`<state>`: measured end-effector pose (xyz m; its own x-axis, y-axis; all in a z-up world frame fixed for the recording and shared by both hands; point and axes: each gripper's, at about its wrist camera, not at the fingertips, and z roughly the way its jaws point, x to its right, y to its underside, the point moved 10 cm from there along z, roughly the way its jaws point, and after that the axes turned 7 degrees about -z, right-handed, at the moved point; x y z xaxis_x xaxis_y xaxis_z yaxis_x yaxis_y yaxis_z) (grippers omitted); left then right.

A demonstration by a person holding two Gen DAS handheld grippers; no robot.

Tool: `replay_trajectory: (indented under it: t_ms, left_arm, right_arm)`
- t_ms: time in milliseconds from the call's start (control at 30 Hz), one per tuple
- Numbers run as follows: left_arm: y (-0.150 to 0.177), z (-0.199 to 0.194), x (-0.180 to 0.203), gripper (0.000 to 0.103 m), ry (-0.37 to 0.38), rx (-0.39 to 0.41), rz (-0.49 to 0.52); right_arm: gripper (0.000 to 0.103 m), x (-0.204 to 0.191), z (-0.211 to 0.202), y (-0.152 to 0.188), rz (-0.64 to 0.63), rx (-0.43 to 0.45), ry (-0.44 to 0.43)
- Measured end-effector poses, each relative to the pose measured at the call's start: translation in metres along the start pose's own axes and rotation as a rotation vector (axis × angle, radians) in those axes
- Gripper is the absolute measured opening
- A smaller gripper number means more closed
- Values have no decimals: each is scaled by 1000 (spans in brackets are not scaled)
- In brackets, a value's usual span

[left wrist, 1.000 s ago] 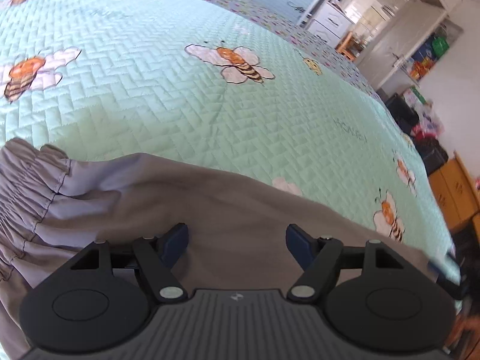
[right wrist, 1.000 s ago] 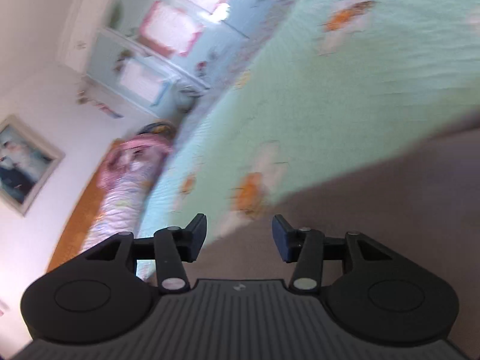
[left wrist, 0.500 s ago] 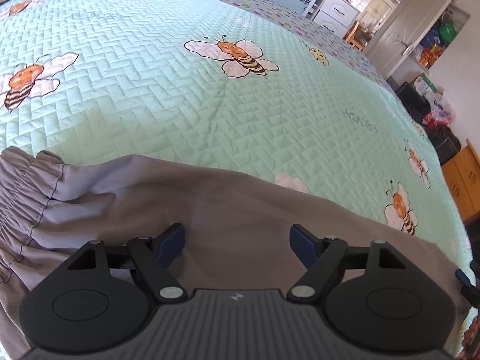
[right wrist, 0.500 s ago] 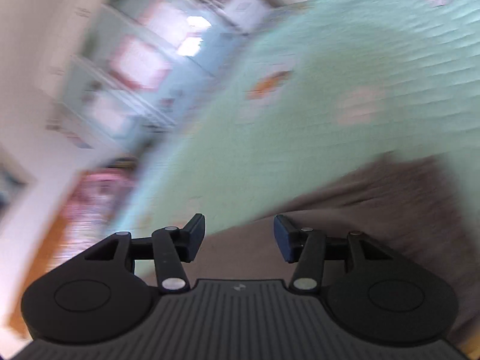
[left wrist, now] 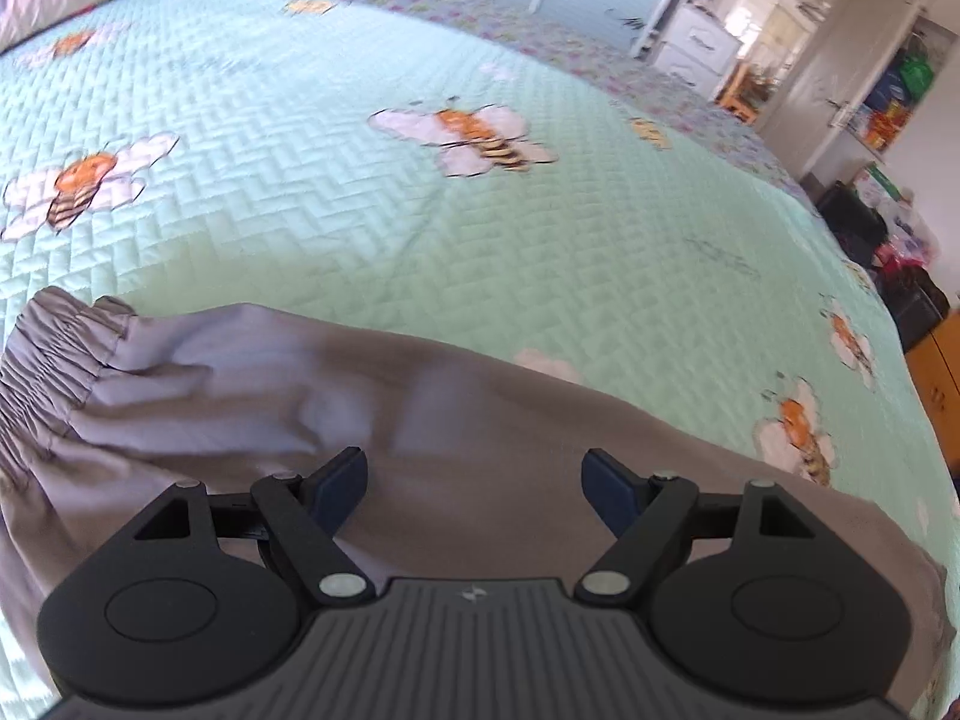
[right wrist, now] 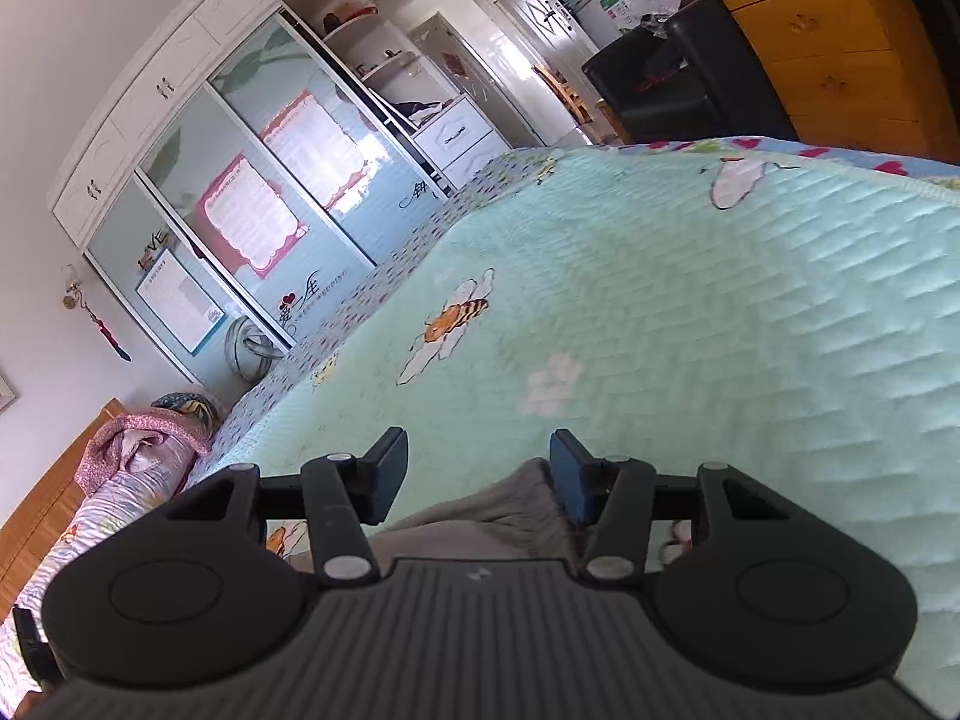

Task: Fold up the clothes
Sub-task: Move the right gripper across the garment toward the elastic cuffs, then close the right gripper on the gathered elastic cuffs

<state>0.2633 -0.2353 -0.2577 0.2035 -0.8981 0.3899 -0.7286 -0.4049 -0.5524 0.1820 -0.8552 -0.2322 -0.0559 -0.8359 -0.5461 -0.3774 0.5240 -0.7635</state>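
Garment: grey-brown trousers (left wrist: pixel 480 420) lie spread flat on the bed, running across the lower part of the left wrist view; in the right wrist view only a bunched end (right wrist: pixel 480 516) shows.
Waistband: the gathered elastic band (left wrist: pixel 42 354) sits at the far left of the left wrist view, puckered into fine ridges, with soft creases fanning out of it into the cloth.
Bed: a mint-green quilted bedspread (left wrist: pixel 420 228) with a zigzag stitch covers it; printed bees (left wrist: pixel 474 138) with white wings are scattered across it.
Left gripper: the left gripper (left wrist: pixel 477 483) hovers over the middle of the trousers, jaws spread wide, nothing between them; whether the blue pads (left wrist: pixel 342 483) touch the cloth, I cannot tell.
Right gripper: the right gripper (right wrist: pixel 477 474) is tilted, at the bunched end of the trousers, jaws parted somewhat less widely; the cloth rises into the gap between the fingers, close to the right one, but is not pinched.
Room, right wrist view: a white wardrobe (right wrist: pixel 252 180) with pale glass sliding doors and pink-framed sheets stands beyond the bed; a wooden dresser (right wrist: pixel 840 36) and a black box (right wrist: pixel 660 78) stand at the upper right.
Bedding: a pink patterned blanket (right wrist: pixel 132 444) lies rolled at the left, beside a wooden headboard (right wrist: pixel 36 516).
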Motion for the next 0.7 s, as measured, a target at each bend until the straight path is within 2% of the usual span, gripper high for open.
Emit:
replay_trajectory:
  t_ms: [67, 133, 267, 533, 700]
  left_arm:
    - [10, -6, 14, 81, 18, -7, 21]
    - [21, -7, 22, 81, 30, -23, 30]
    - [39, -7, 29, 81, 45, -62, 20]
    - [58, 3, 33, 81, 9, -100, 83]
    - [59, 5, 32, 81, 3, -92, 79]
  right_arm:
    - [54, 4, 3, 8, -66, -50, 65]
    - [54, -5, 3, 16, -191, -81, 94]
    - [54, -14, 7, 29, -288, -105, 67]
    - [55, 6, 26, 31, -94, -210, 11]
    - [54, 3, 32, 41, -68, -250, -58]
